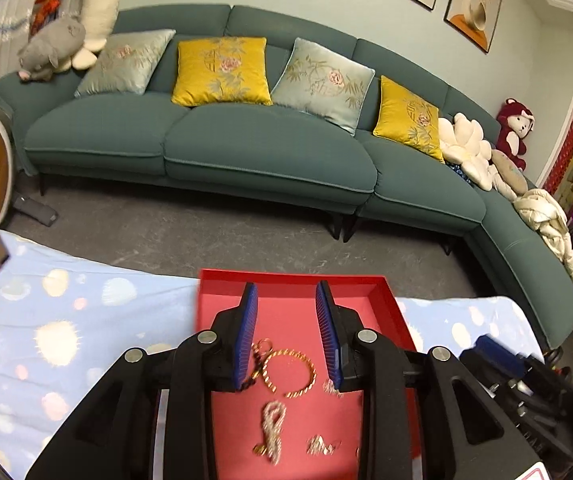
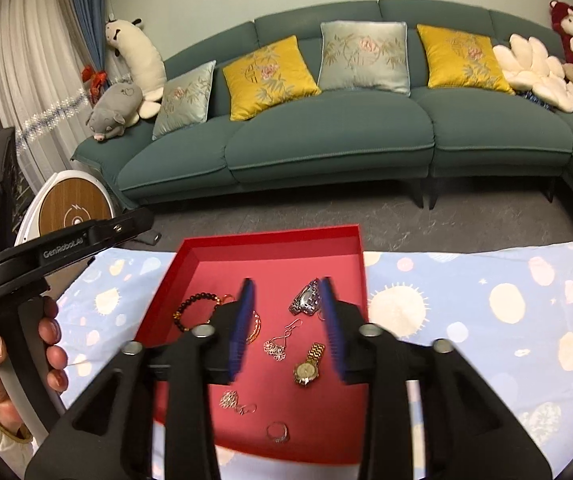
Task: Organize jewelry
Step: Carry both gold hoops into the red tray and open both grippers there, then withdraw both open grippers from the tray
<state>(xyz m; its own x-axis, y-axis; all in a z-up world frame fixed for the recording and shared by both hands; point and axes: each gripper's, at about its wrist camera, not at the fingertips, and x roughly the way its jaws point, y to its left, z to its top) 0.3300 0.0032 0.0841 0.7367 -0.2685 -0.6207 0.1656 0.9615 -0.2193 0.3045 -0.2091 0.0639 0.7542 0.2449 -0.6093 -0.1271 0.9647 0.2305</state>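
**Both claws poised over tray, nothing held**

Left claw (image 1: 288,332) and right claw (image 2: 286,330) hover wide apart, empty, above the red tray (image 2: 360,252) on the worktop. Jewelry lies scattered inside: gold watch (image 2: 308,366), silver watch (image 2: 306,300), beaded bracelet (image 2: 190,308), likely awaiting sorting.

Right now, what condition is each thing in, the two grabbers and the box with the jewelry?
left gripper: fingers open, holding nothing
right gripper: fingers open, holding nothing
red tray: lidless, flat on the cloth
gold watch: lying loose in the tray
silver watch: lying loose
gold bangle: lying flat
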